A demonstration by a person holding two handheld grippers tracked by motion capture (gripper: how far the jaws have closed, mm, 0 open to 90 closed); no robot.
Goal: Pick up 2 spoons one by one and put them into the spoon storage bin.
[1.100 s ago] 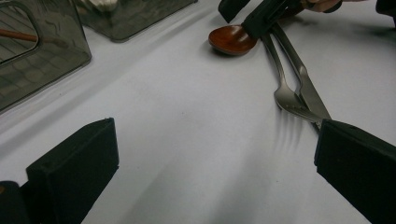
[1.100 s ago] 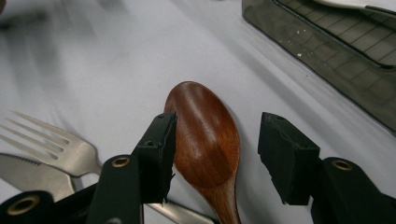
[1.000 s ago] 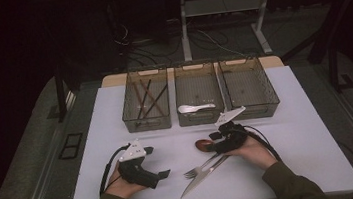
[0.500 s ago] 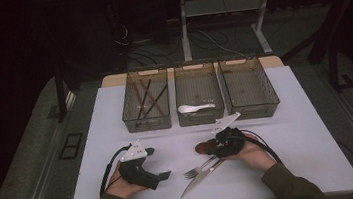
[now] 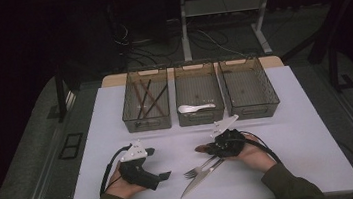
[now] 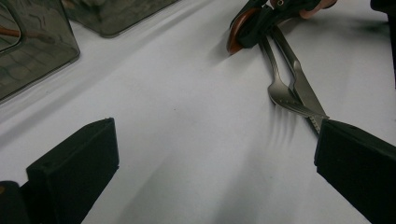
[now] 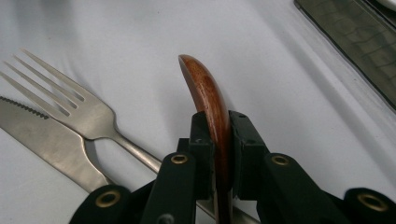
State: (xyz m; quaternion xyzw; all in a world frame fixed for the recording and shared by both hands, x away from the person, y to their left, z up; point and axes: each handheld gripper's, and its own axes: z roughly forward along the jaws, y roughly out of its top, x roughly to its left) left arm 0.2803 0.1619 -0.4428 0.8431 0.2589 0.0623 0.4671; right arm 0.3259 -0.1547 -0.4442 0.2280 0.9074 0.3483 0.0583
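The right gripper has just been closing its jaws, which now clamp a brown wooden spoon at the centre of the right gripper view. Left of it, a fork and a knife lie on the white table. At lower left of the high view, the left gripper rests with jaws wide, nothing between them.

White rectangular table: three translucent grey plastic bins along the far edge. Left bin holds brown sticks, middle bin a white spoon, right bin looks bare. Near edge: left black gripper rests on the surface. Right black gripper has just been closing, a brown wooden piece at its tip. Steel fork and steel knife lie touching, just beside it.
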